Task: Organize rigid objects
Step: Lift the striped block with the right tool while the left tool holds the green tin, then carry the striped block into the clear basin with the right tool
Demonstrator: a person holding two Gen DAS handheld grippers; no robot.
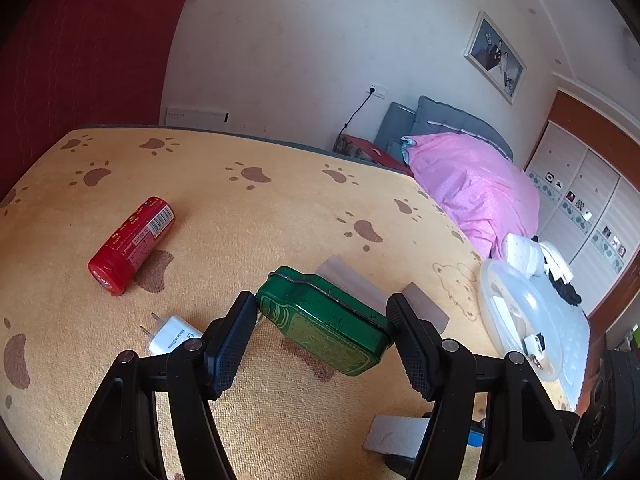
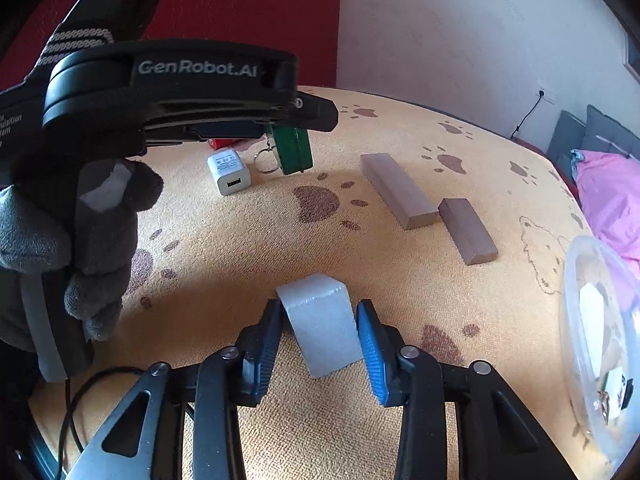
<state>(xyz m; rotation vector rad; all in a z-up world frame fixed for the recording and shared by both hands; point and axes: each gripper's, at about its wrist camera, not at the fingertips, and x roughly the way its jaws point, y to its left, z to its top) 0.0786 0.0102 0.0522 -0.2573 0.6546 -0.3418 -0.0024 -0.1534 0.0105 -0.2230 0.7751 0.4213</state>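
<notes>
The left gripper (image 1: 322, 314) clamps a green tin (image 1: 326, 320) by its two short ends, both pads pressed against it, holding it tilted above the orange paw-print cloth (image 1: 248, 220). In the right wrist view the tin hangs below the left gripper body, with a metal key ring (image 2: 266, 162) dangling beside it.

The right gripper (image 2: 320, 332) is closed on a grey block (image 2: 320, 324); both blue pads touch its sides (whether the block's lower end rests on the cloth cannot be told).

Surrounding objects:
- A red cylindrical can (image 1: 130, 246) lies on its side, well apart to the left of the tin.
- A white plug adapter (image 1: 170, 336) lies just beside the left finger of the left gripper, prongs pointing away.
- Two brown rectangular blocks, a longer one (image 2: 396, 188) and a shorter one (image 2: 468, 230), lie near each other beyond the grey block; their ends are almost touching.
- A clear plastic container (image 2: 592, 320) sits at the right edge of the cloth, holding small items too blurred to identify.

A gloved hand (image 2: 80, 248) holding the left gripper's handle fills the left part of the right wrist view and hides the cloth behind it. A bed with a pink cover (image 1: 476, 188) stands beyond the table.
</notes>
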